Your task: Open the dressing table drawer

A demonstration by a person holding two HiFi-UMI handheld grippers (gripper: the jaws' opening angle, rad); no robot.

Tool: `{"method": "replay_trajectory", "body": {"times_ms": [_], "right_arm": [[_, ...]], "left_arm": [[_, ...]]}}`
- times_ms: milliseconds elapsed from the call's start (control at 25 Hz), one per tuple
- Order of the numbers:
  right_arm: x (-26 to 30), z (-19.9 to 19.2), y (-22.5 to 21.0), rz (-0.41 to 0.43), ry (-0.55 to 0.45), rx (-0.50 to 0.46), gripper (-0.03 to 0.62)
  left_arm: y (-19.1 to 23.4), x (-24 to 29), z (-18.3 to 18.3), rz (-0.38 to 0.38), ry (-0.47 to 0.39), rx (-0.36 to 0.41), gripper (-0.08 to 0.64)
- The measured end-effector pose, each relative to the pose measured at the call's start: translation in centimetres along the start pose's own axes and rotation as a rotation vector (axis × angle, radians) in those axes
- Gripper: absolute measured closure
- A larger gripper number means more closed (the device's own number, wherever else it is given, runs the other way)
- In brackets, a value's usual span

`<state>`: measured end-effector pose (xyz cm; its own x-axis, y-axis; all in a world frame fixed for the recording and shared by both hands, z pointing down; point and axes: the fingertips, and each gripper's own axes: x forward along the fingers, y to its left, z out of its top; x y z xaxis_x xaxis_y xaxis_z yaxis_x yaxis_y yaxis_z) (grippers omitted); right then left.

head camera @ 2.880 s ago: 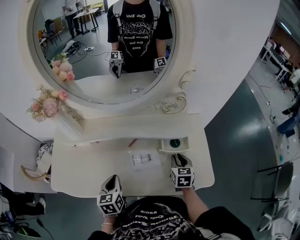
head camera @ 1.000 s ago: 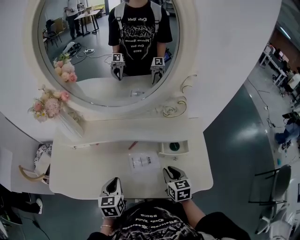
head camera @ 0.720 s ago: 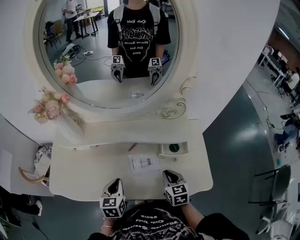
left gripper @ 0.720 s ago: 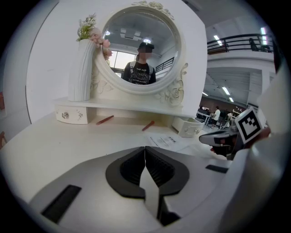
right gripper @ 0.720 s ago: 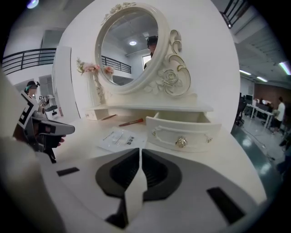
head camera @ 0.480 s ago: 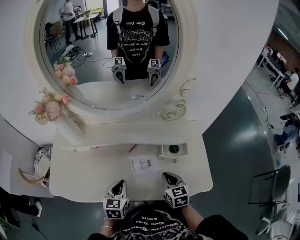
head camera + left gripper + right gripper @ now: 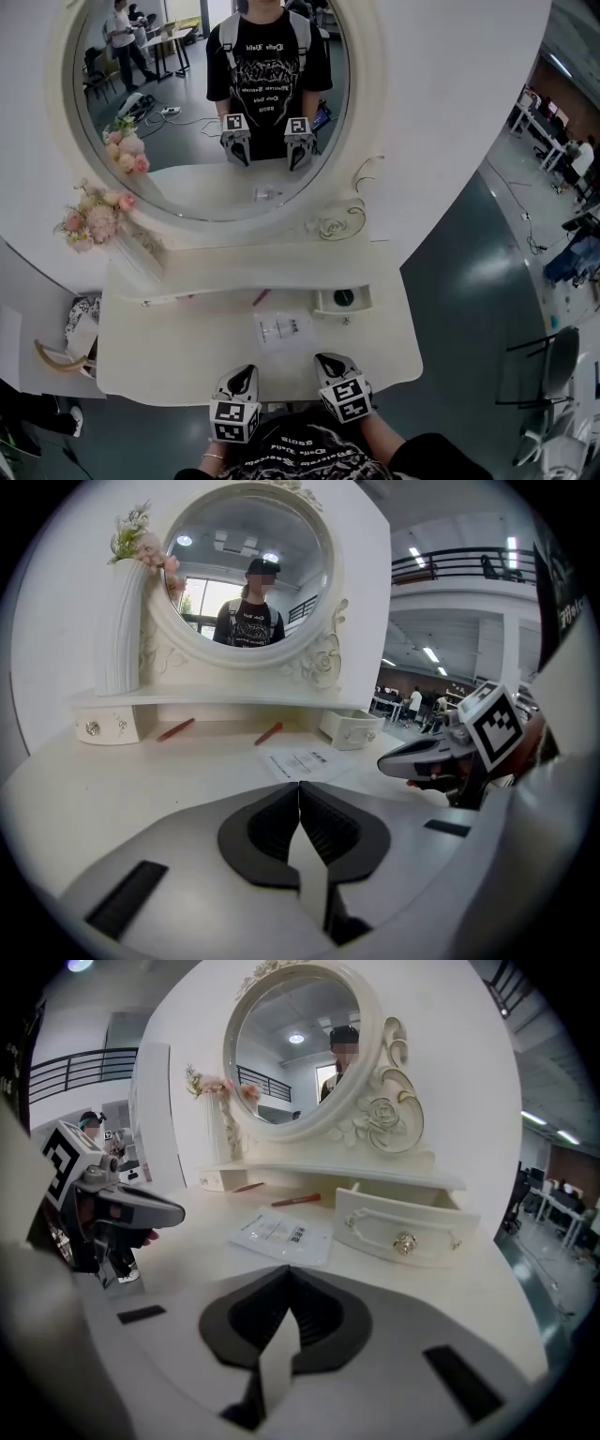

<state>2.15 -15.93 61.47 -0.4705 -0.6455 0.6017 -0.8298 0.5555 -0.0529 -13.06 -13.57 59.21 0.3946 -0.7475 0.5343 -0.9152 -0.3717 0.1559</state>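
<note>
At the near edge of the tabletop (image 7: pixel 159 347) the left gripper (image 7: pixel 246 372) and the right gripper (image 7: pixel 324 360) hover side by side, close to the person's body and angled down toward the mirror (image 7: pixel 211 103). Both pairs of jaws are pressed together with nothing between them. The drawer (image 7: pixel 342 300) sits pulled out from under the low shelf at the back right, and something dark and round lies inside it. Its front, with a small knob, faces the grippers, and both grippers are well apart from it. A flat packet (image 7: pixel 281 328) lies on the tabletop between the grippers and the shelf, just left of the drawer. A red pencil (image 7: pixel 261 296) lies behind it against the shelf. A second small drawer (image 7: pixel 103 726) at the shelf's left end is closed. Pink flowers (image 7: pixel 94 217) in a white vase stand above that end.
</note>
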Motion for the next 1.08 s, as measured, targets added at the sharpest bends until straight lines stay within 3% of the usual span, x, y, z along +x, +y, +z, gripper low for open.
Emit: {"method": "replay_trajectory", "body": {"times_ms": [1080], "right_arm": [[-1.2, -1.3, -0.6, -0.022, 0.003, 0.032, 0.583]], "left_arm": [[-0.8, -0.6, -0.3, -0.001, -0.007, -0.012, 0.543]]}}
